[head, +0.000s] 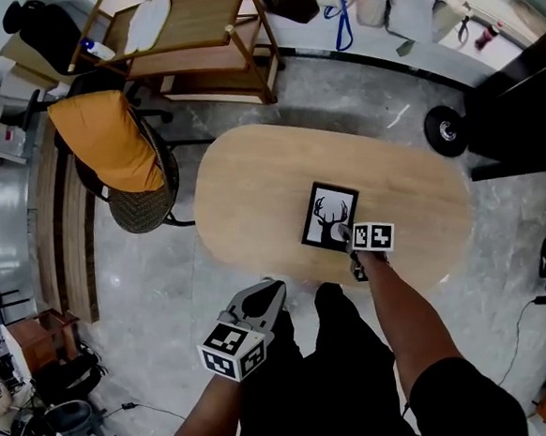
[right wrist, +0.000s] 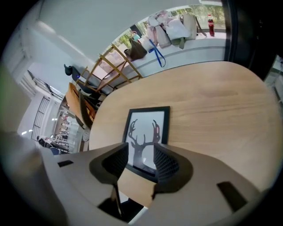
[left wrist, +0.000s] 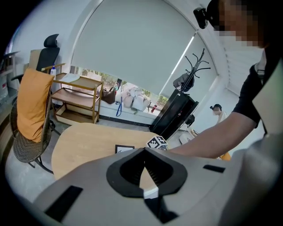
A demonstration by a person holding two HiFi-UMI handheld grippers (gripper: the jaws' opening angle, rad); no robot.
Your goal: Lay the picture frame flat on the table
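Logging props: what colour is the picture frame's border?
Black; the picture frame holds a dark deer silhouette on white. Best in the right gripper view.

Head view: steeply down over oval light-wood worktop [head: 252,195]; both gripper views low, close, facing 12 o'clock across it.

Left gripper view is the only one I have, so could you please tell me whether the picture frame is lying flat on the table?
Observer: Yes. In the head view the picture frame lies flat, face up, on the oval table.
Operator: Thank you. Is the right gripper gripping it?
Observer: No. In the right gripper view the right gripper has its jaws apart. The frame's near edge shows in the gap between them, and the pads do not press on it.
Operator: And what does the picture show?
Observer: A dark deer silhouette with antlers, on a white ground.
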